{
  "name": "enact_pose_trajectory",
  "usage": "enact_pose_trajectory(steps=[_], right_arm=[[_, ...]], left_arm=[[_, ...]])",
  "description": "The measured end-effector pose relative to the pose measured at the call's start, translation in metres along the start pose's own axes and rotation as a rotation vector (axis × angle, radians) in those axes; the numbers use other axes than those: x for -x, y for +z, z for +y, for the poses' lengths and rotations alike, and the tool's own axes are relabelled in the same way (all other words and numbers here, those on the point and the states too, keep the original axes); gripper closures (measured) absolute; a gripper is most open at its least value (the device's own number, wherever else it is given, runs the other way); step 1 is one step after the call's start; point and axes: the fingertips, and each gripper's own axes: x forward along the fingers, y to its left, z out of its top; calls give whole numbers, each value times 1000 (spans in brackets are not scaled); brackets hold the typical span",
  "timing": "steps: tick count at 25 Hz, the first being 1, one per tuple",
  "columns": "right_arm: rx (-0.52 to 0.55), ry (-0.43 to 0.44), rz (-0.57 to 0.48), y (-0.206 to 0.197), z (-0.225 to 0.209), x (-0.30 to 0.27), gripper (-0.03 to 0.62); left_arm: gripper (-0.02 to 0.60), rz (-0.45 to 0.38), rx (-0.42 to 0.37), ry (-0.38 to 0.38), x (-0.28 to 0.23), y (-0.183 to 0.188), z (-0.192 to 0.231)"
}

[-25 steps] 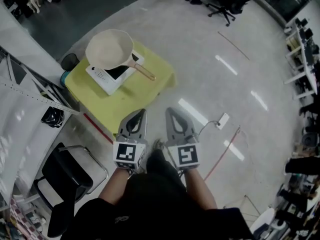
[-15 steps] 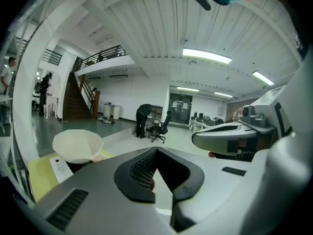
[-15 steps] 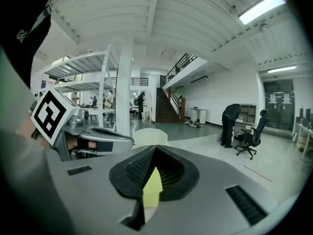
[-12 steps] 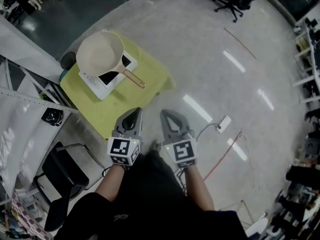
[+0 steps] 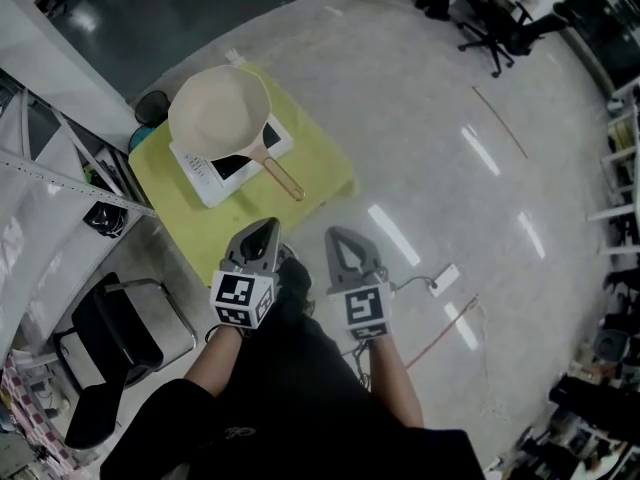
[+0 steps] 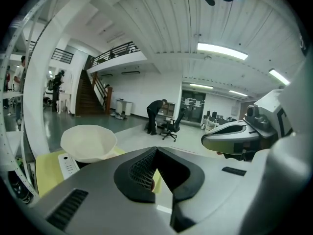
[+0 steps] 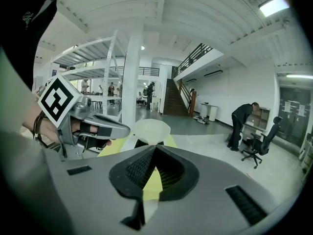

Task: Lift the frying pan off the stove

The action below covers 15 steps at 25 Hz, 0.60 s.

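Approach step: left gripper [image 5: 264, 228] and right gripper [image 5: 341, 238] both closed, empty.
Frying pan [image 5: 216, 111] sits on the stove [image 5: 203, 175] at 11 o'clock, well apart; next (likely) a gripper must open and reach its handle [image 5: 284, 177].

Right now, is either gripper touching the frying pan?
No: the frying pan sits on the stove with the left gripper and right gripper both held well short of it.
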Motion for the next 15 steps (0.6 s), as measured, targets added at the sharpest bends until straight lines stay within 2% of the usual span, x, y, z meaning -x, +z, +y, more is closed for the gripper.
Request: enact_pose_trajectory(steps=[10, 15], right_arm=[[23, 158, 108, 6, -33, -102, 580], [13, 282, 182, 2, -37, -155, 580]], left_arm=[[538, 44, 88, 73, -65, -1, 79], [538, 74, 163, 116, -95, -9, 120]])
